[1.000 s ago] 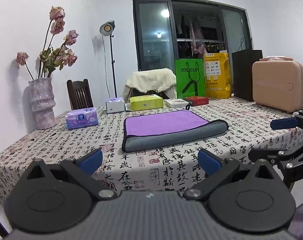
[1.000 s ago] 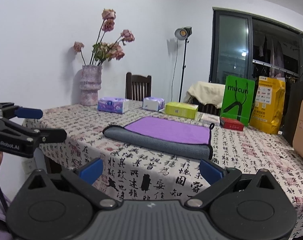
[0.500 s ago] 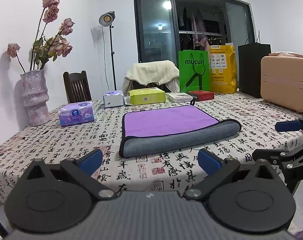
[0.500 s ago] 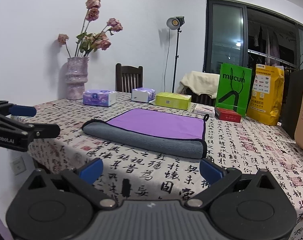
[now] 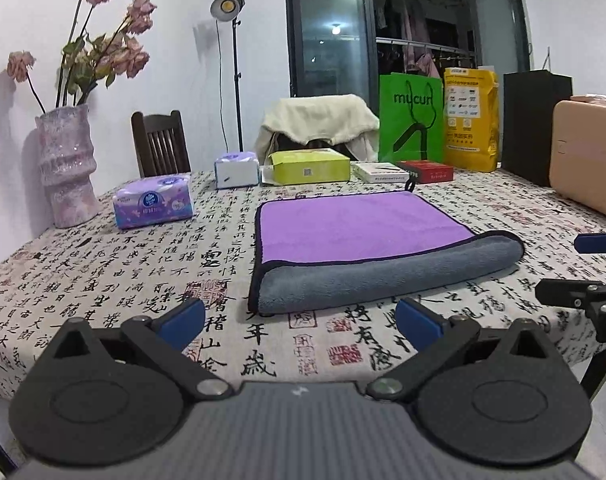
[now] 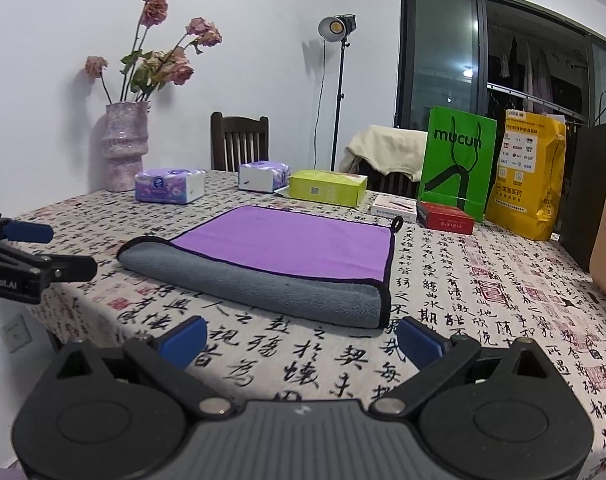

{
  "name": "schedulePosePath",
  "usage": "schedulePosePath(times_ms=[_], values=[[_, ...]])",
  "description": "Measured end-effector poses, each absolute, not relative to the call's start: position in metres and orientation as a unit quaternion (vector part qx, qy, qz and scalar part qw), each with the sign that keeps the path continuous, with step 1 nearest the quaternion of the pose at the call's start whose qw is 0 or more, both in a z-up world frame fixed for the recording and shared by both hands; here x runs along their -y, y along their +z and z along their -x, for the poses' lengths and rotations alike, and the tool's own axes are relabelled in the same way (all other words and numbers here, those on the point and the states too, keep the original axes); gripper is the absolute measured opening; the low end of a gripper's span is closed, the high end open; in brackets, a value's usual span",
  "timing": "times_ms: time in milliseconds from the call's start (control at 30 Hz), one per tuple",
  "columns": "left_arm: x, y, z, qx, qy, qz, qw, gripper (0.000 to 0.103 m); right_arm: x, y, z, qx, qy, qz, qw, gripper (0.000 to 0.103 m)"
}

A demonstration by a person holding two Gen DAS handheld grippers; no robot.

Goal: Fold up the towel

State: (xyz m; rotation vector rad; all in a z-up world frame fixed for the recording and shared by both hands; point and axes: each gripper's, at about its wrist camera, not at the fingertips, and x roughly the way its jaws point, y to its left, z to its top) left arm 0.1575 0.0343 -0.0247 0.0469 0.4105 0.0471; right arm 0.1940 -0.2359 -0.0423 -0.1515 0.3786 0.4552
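A purple towel with a grey underside [image 5: 355, 236] lies folded on the patterned tablecloth [image 5: 103, 272], its rounded grey fold facing me. It also shows in the right wrist view [image 6: 287, 248]. My left gripper [image 5: 299, 322] is open and empty, just short of the fold's left end. My right gripper [image 6: 299, 338] is open and empty, just short of the fold's right corner. Each gripper appears at the edge of the other's view: the right one [image 5: 583, 268], the left one [image 6: 35, 252].
A vase of dried roses [image 5: 67, 164] stands at the far left. Tissue packs [image 5: 153, 206], a green box [image 5: 309, 166], a red box [image 5: 427, 172], shopping bags [image 5: 411, 116] and a tan case [image 5: 587, 156] line the back and right. Chairs stand behind the table.
Both grippers have moved forward towards the towel's near fold, which now looks larger in both views. Both stay open. The towel has not moved.
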Motion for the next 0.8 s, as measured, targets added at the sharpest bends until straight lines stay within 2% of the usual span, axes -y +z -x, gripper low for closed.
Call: schedulePosePath(times_ms=[500,633,700,800], values=[[-0.053,-0.037,-0.215,-0.247,0.007,-0.019,0.969,0.103,0.246,-0.049,-0.252,-0.214,0.223,0.083,0.947,0.093],[-0.057,-0.037,-0.227,-0.25,0.006,-0.021,0.968,0.102,0.246,-0.05,-0.267,-0.224,0.229,0.085,0.944,0.084],[-0.059,-0.038,-0.234,-0.253,0.008,-0.022,0.967,0.099,0.246,-0.051,-0.274,-0.228,0.23,0.088,0.942,0.082],[-0.063,-0.038,-0.246,-0.263,0.006,-0.016,0.965,0.092,0.245,-0.052,-0.286,-0.235,0.235,0.087,0.939,0.072]])
